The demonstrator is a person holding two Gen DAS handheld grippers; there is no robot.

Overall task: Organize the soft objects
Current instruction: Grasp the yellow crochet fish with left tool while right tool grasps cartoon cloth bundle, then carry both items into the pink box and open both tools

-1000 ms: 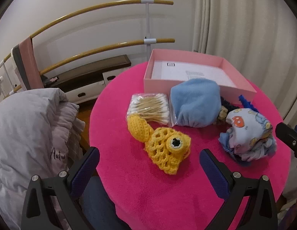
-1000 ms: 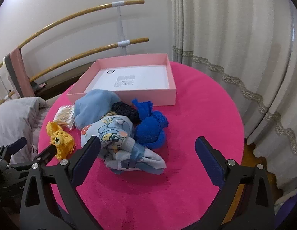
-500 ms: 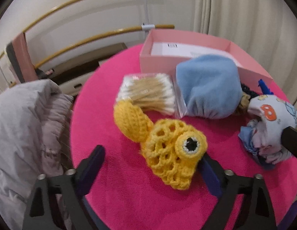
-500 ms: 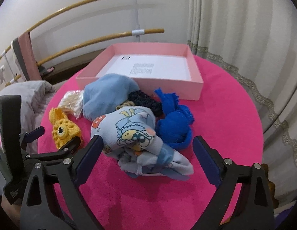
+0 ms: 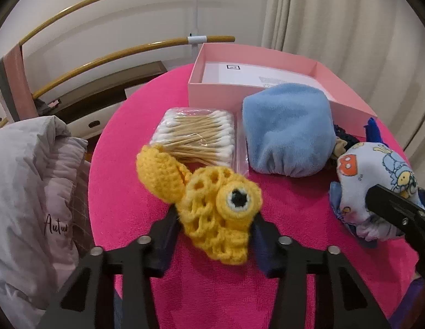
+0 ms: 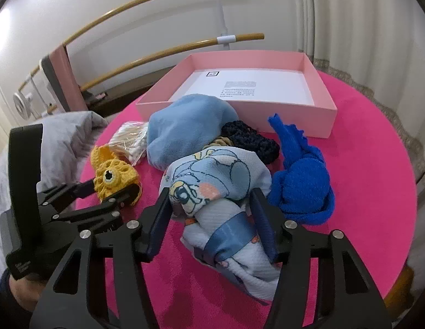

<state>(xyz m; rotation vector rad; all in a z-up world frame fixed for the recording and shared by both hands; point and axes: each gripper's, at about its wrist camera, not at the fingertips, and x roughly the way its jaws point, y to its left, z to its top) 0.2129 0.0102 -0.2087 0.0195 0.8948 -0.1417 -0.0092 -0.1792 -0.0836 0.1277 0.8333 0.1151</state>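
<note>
**Two grabs at once, plenty of ways to fumble**

My left gripper [image 5: 215,235] has its jaws closed in around the near end of the yellow crocheted fish-shaped pouch [image 5: 209,203], pads touching the yarn on both sides. My right gripper [image 6: 209,219] is doing the same to the pale blue cartoon-print cloth bundle [image 6: 220,192], fingers pressed against its flanks. Both things sit on the near half of the round pink-covered table [image 6: 377,164], and the empty shallow pink cardboard box [image 6: 319,96] waits at the far side.

What worries me: the pouch is open netting, so a pad could snag a loop or only pinch the loose edge, and it'd droop or slip out on the lift. The clear bag of cotton swabs [image 5: 198,139] lies touching the pouch's far left end (could get dragged along). The cloth bundle is loosely wadded, so I reckon it'll unroll if I've only got the outer layer. It also lies right against the royal blue knitted cloth [image 6: 303,183] and the light blue fleece pouch [image 6: 185,128], so lifting might tow either one. With both grippers this near each other, bumping them together is possible too.
</note>
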